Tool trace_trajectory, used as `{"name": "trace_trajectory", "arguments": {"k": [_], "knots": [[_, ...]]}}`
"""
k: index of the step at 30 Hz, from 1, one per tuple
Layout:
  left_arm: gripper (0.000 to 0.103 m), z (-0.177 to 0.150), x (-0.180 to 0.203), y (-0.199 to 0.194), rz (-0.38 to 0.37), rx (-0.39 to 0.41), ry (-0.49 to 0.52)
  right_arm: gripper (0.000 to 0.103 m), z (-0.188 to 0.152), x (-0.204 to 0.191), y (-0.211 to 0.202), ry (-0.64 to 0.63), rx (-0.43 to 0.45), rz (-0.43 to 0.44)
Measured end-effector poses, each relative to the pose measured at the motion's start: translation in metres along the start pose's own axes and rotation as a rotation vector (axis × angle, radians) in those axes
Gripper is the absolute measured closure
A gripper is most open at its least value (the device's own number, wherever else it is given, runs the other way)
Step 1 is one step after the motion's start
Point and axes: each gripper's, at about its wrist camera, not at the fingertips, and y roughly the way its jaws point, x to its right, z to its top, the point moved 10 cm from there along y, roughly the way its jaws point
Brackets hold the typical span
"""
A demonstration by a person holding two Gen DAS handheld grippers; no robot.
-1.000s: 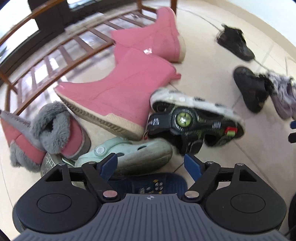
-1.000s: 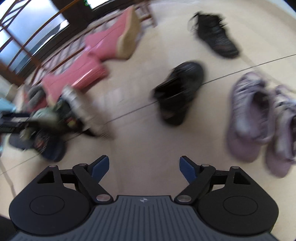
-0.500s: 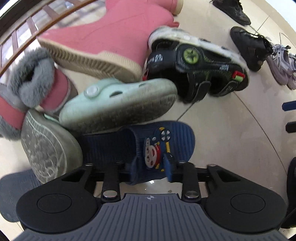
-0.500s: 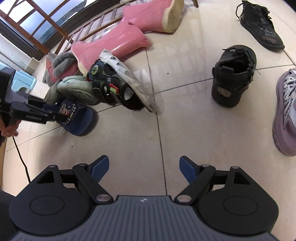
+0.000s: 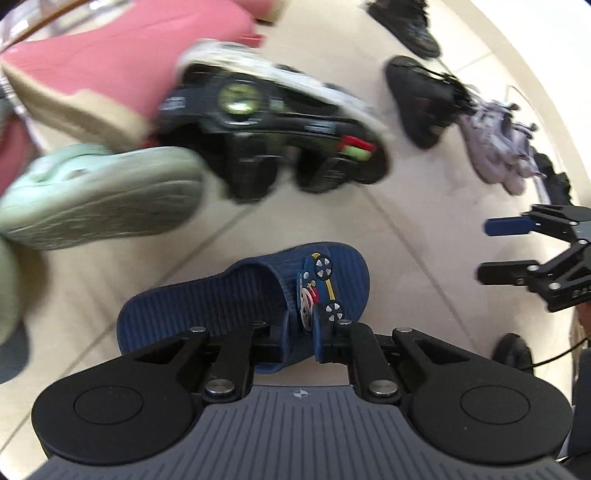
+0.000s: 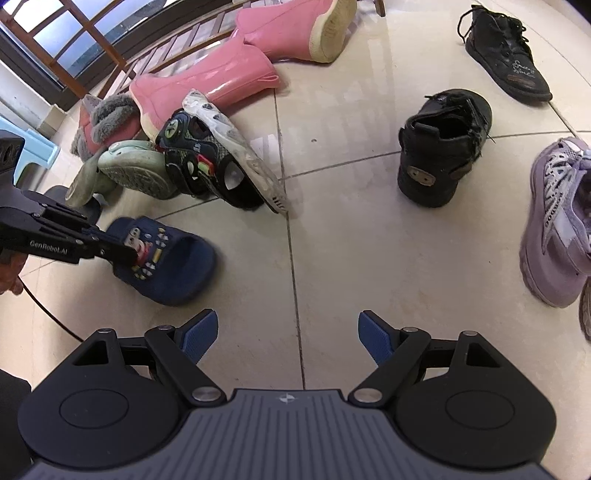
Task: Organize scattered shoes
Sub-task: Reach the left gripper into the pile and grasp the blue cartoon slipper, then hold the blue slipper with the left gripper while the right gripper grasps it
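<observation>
Sandal (image 6: pixel 207 162) beside clog (image 6: pixel 133 173); slipper (image 6: pixel 166 262) apart, gripped.

Two pink boots (image 6: pixel 207 83) — two black shoes (image 6: pixel 443 147) (one navy slipper (image 6: pixel 166 258)).

Glossy cream floor tiles (image 6: pixel 369 258) (dark grout lines), wooden railing (image 6: pixel 110 48) before bright windows (image 6: pixel 74 33).

A home entryway or balcony seems to be showing here: worn family shoes are lying scattered across a glossy beige tiled floor (image 6: pixel 332 258), pink rain boots (image 6: pixel 207 81) are leaning against a wooden slatted rack (image 6: pixel 122 48) beside a far-left window.
</observation>
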Motion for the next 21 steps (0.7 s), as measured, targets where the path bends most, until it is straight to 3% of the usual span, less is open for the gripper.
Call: {"name": "trace_trajectory", "arguments": {"k": [7, 13, 21], "knots": [[0.090, 0.018, 0.058, 0.018, -0.082, 0.010, 0.062, 0.015, -0.009, 0.017, -0.006, 0.023, -0.001, -0.029], [0.091, 0.038, 0.095, 0.036, -0.135, 0.033, 0.051, 0.015, -0.018, 0.034, -0.012, 0.052, -0.002, -0.051], [0.082, 0.049, 0.120, 0.044, -0.132, 0.040, 0.131, 0.015, -0.028, 0.045, -0.014, 0.076, -0.006, -0.057]]}}
